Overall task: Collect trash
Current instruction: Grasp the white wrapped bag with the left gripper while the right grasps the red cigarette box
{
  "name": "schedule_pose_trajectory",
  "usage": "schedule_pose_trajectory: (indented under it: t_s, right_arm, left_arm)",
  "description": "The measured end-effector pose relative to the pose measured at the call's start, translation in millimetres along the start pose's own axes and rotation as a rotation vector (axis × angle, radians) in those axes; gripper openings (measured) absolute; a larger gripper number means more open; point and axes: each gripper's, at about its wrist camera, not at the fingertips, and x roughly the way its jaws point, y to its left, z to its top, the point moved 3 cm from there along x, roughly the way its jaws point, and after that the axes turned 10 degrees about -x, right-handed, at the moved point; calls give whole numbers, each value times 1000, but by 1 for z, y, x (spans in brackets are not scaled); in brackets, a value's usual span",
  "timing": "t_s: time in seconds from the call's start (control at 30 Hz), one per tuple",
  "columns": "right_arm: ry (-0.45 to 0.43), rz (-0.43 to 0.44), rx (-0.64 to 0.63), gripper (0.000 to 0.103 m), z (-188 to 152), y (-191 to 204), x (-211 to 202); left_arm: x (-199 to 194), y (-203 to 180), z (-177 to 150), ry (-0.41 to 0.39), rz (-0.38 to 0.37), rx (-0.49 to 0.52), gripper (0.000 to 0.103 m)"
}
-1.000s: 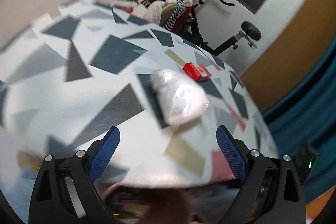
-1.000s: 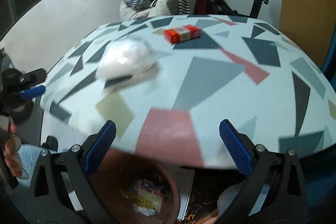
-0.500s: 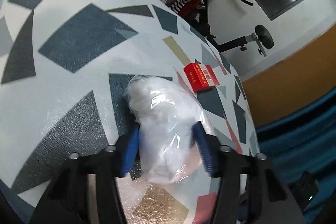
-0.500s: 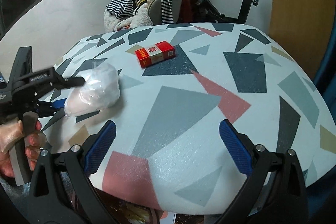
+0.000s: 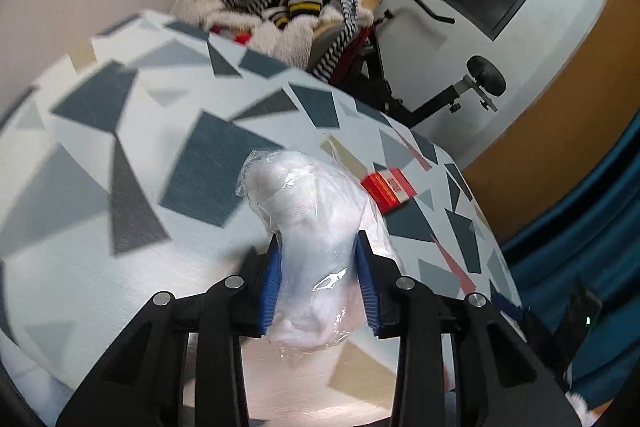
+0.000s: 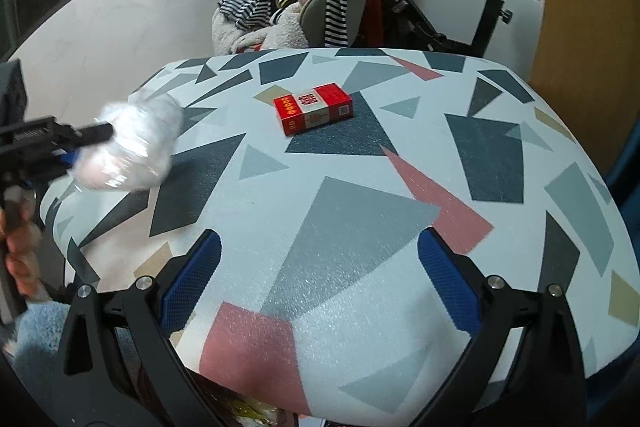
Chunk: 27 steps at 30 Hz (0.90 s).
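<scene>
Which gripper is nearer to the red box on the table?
Right. The right gripper faces the red box, open. The left gripper, closing on the plastic bag, is off to the side.

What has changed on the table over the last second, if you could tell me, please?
The left hand-held gripper came forward over the clear plastic bag, took hold of it, and its jaws are closing on it; the bag now looks lifted off the patterned table. The right hand-held gripper stayed open and empty, and the red box stayed where it was.
</scene>
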Motion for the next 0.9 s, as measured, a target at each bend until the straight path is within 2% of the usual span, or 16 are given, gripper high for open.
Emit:
schedule_pose_trajectory:
  t_s: [0.2,0.43,0.6,0.7,0.9]
  right_arm:
    - [5,17,-65,97,24,3,17]
    - [11,18,-164,97,67,1,58]
    - [49,17,-208,97,97,2,96]
    - [94,-12,-225,97,112,-1,126]
    - [164,-38,-218,97,125,-5,167]
  left_arm:
    - [-26,18,11,-53,18,24,34]
    - [-32,41,14,-69,33,10,34]
    - [-27,52,12,-70,38,5,34]
    - [-21,56,10,-60,25,-9,34]
    - [-13,58,10,-57,12,-12,34]
